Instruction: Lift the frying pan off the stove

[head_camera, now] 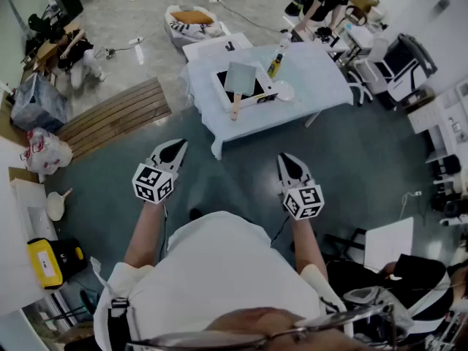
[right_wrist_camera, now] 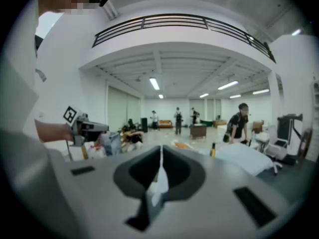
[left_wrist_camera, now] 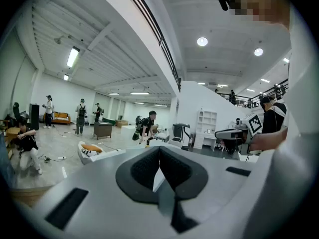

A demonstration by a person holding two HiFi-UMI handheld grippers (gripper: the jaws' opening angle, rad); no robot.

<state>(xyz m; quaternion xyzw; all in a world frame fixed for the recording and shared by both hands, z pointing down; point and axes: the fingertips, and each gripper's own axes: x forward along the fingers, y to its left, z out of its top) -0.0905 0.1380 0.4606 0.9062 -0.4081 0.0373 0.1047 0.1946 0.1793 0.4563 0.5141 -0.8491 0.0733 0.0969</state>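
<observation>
Plainly, I had not yet reached the work: both grippers hung in front of me over the dark floor (head_camera: 241, 174), well apart from the white table (head_camera: 318, 75). The left gripper (head_camera: 178, 146) had its jaws pressed together with nothing between them, and the right gripper (head_camera: 284, 159) was closed and empty likewise. Each gripper view showed its jaws meeting on a thin line.

The frying pan (head_camera: 240, 77) sat on the stove (head_camera: 219, 88), a white unit with a black top near the middle of the table. The pan was square and grey, and its pale wooden handle (head_camera: 235, 107) stuck out over the stove's near edge, toward me. A yellow-and-black bottle (head_camera: 276, 64) stood just beyond the stove, and a small white dish (head_camera: 284, 91) lay just beside it on the right.

I judged the pan stiff and moderately heavy, with most of its weight out ahead of the handle, so its far end would want to droop when raised. The handle looked the only sensible hold: wood, not slippery, narrow enough for the jaws. I reckoned a grip close to where it joins the pan would keep the tilt small, and a straight lift would stay clear of bottle and dish.
</observation>
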